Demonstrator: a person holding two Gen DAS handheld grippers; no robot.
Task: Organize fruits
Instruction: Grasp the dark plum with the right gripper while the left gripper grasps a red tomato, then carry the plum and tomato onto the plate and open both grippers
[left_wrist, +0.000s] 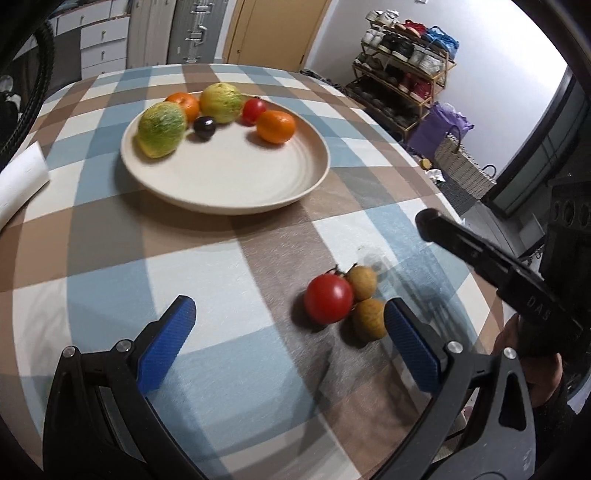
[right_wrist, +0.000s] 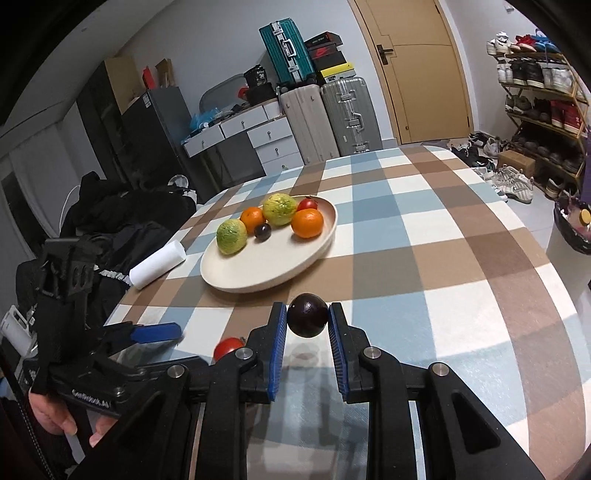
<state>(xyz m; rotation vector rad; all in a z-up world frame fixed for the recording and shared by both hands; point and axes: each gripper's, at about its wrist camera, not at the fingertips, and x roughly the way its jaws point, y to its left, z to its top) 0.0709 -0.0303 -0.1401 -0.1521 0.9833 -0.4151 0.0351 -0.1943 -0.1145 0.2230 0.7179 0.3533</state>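
Note:
A cream plate (left_wrist: 229, 184) (right_wrist: 258, 273) on the checked tablecloth holds two green-yellow fruits, two oranges, a small red tomato and a dark plum (left_wrist: 204, 127). My left gripper (left_wrist: 288, 314) is open just above the cloth. A red tomato (left_wrist: 328, 299) and two small brown fruits (left_wrist: 369, 319) lie between its fingers, near the right one. My right gripper (right_wrist: 307, 317) is shut on a dark plum (right_wrist: 307, 314) and holds it above the cloth, short of the plate. The left gripper shows in the right wrist view (right_wrist: 155, 332), beside the red tomato (right_wrist: 227, 347).
A white paper roll (right_wrist: 159, 264) lies left of the plate at the table's edge. Dark clothing is piled beyond that edge. A shoe rack (left_wrist: 402, 66), suitcases and drawers stand around the room.

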